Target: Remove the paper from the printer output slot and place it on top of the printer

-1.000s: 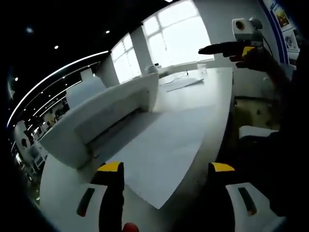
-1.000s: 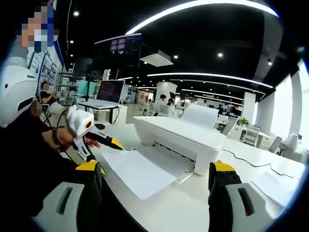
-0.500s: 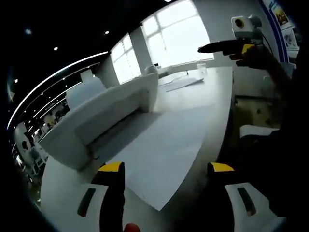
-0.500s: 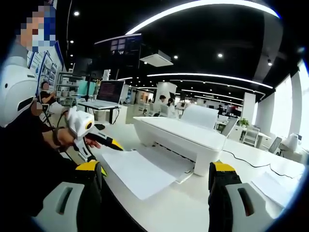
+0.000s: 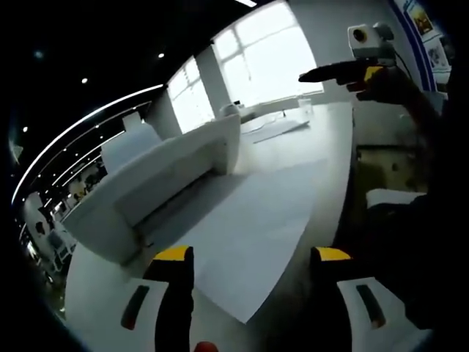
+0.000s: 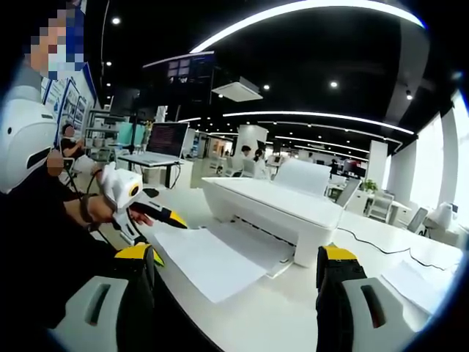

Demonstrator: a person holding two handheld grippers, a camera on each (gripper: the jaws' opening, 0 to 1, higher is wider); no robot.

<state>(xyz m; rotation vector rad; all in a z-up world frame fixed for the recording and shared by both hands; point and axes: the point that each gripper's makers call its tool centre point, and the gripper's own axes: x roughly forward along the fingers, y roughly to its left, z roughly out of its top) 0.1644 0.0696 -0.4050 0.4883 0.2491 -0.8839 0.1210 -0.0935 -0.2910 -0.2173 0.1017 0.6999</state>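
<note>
A white printer [image 6: 271, 209] stands on a white table [image 6: 293, 315]. A white sheet of paper [image 6: 212, 260] sticks out of its output slot and lies flat towards the table's edge. In the left gripper view the printer [image 5: 146, 191] is at the left and the paper [image 5: 256, 235] lies just ahead of my left gripper [image 5: 251, 257], which is open and empty. My right gripper [image 6: 236, 254] is open too, held back from the sheet. The left gripper [image 6: 165, 215] reaches in beside the paper's left edge. A hand holds the right gripper [image 5: 330, 72] high at the upper right.
A cable [image 6: 381, 238] runs over the table behind the printer. Loose sheets [image 6: 410, 279] lie at the far right. A laptop [image 6: 167, 139] sits on a desk behind, with people further back. The table's edge [image 5: 344, 198] runs beside the paper, and a person's dark sleeve is close by.
The left gripper view has shifted slightly, so the camera moved a little. The paper, the printer and both open grippers stand as before.
</note>
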